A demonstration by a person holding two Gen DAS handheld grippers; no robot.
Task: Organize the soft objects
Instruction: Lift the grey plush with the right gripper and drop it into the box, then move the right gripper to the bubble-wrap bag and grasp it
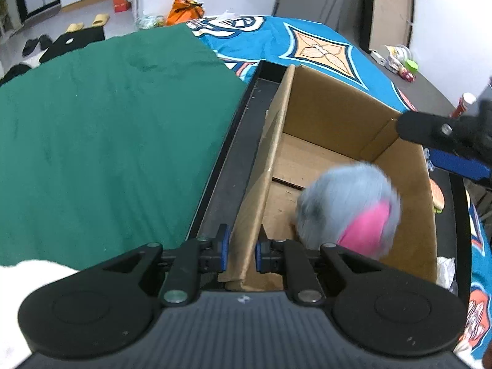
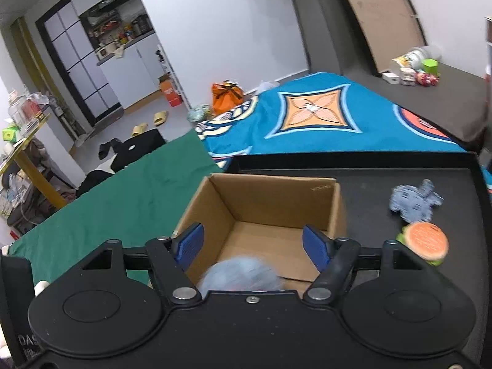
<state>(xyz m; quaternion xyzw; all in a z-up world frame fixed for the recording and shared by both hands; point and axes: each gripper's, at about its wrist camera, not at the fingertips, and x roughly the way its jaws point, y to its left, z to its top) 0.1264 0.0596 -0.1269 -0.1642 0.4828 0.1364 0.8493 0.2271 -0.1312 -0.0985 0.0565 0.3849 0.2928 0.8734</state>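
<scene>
A cardboard box point(image 1: 332, 113) stands open in a black tray point(image 1: 233, 160). My left gripper point(image 1: 241, 250) is shut on the box's near left wall point(image 1: 255, 196). A fluffy grey and pink plush point(image 1: 350, 206) is blurred inside the box, free of both grippers. My right gripper point(image 2: 254, 246) is open and empty above the box point(image 2: 276, 203), with the plush point(image 2: 243, 273) just below it. It also shows in the left wrist view point(image 1: 442, 141) at the right. A grey knitted toy point(image 2: 415, 200) and a plush burger point(image 2: 424, 243) lie on the tray point(image 2: 384, 166) right of the box.
A green cloth point(image 1: 107, 129) covers the surface left of the tray. A blue patterned cloth point(image 2: 323, 113) lies behind it. Small items point(image 2: 412, 70) sit on the far grey surface. An orange bag point(image 2: 226, 97) and slippers point(image 2: 160, 118) are on the floor.
</scene>
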